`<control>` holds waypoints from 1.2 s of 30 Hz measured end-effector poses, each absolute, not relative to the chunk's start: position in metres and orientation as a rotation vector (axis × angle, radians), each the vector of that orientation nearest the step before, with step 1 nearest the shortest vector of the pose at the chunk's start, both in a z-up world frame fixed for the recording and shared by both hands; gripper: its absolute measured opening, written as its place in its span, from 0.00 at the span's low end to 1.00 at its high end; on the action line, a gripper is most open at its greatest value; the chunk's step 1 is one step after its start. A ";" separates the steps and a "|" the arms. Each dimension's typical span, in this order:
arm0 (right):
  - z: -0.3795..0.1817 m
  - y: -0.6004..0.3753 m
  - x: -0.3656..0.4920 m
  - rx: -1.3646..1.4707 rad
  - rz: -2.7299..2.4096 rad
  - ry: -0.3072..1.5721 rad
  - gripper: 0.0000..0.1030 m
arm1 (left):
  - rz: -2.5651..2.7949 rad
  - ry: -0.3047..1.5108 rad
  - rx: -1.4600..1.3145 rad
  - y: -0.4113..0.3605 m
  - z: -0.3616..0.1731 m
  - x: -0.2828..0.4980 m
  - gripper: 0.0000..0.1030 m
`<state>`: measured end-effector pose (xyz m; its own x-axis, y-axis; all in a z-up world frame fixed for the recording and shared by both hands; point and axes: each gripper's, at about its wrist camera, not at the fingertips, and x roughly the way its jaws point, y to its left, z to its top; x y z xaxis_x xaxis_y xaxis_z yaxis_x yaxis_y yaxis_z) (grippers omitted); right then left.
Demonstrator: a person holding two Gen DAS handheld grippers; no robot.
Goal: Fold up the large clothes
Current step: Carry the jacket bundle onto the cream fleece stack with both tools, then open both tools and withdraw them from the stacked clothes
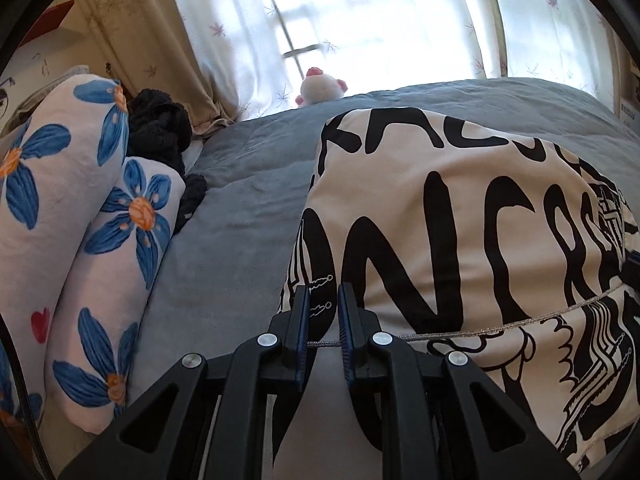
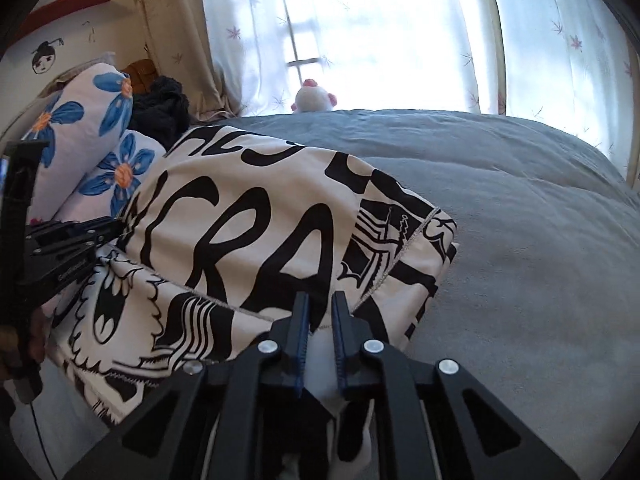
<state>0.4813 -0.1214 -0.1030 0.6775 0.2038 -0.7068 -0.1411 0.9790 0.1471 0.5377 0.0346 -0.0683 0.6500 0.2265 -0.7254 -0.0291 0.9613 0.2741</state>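
My left gripper (image 1: 324, 300) is clamped on the near hem of the cream garment (image 1: 460, 216), its blue-padded fingers (image 1: 306, 312) drawn close with a fold of printed cloth and the stitched edge pinched between them. My right gripper (image 2: 320, 308) is likewise clenched on the same garment (image 2: 256, 232), biting the fabric at the near edge where the heavy black lettering meets a striped graphic; white cloth shows between its fingers (image 2: 340, 320) lower down.

The garment, cream with bold black letters and cartoon drawings, lies bunched in a mound on the grey bedspread (image 1: 240, 208), with one layer doubled over another along a visible seam. From the right wrist camera, my left gripper (image 2: 76, 240) appears at the far left edge, gripping the garment's opposite end, with part of my hand (image 2: 16, 344) below it.

To the left of the garment, two pillows (image 1: 72, 208) in white with blue and orange flowers lean against each other along the bed's side. Behind them sits a dark, fuzzy heap of cloth (image 1: 160, 124). At the far edge of the bed, a small white plush toy (image 1: 320, 88) with pink trim stands before pale curtains (image 1: 360, 20) sprinkled with small leaf prints, bright daylight coming through. A beige curtain (image 1: 152, 32) hangs at the left of the window.
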 end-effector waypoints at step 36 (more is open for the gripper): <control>-0.016 -0.121 0.323 0.133 0.232 0.868 0.42 | 0.149 0.824 0.180 0.018 0.001 0.345 0.74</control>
